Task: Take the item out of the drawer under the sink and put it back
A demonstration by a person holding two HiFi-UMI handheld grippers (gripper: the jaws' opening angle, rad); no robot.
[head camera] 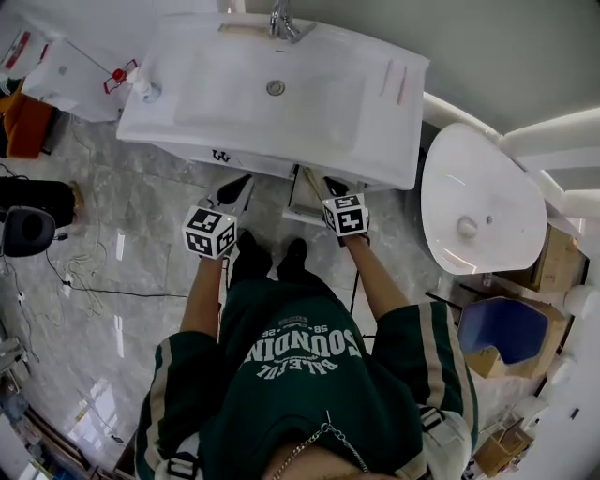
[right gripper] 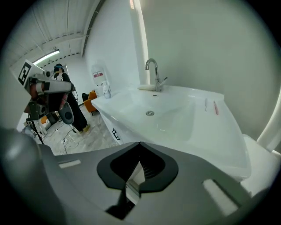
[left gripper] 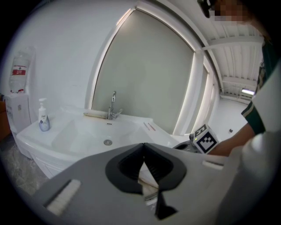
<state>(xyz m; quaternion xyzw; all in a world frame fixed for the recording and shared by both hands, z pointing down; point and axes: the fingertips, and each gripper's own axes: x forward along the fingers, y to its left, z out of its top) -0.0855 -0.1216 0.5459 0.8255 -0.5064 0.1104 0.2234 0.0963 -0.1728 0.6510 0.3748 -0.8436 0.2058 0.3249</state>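
Soap bottle (head camera: pixel 142 86) on the far left corner of the sink (head camera: pixel 216 117); faucet (head camera: pixel 281 21) at the back, basin dry and bare apart from two thin sticks lying on its right shoulder.

Left claw (left gripper: pixel 143 146) – jaws together, tips meeting, nothing gripped. It hangs just in front of the sink's front rim, pointing a little downward at the unit.

Between my two claws, under the rim, a pale panel (head camera: pixel 302 197) shows in the head view. It may be the drawer front or its edge – I cannot tell, nor whether the drawer stands open or closed.

Right claw (right gripper: pixel 139 144) – also fully closed, pads on each other, empty. It sits close to the rim on the right half of the sink, tilted more steeply down than the left.

Toilet (head camera: pixel 478 202) stands off to the right, lid down, well apart from the work.

Progress, as I judge it: the item is in no view, neither claw carries anything, and nothing new lies on the counter. So either the job has not begun or the item is already back inside; these views alone do not settle which. Wherever it is, the item must be below the rim, under and ahead of both claws, hidden by the basin.
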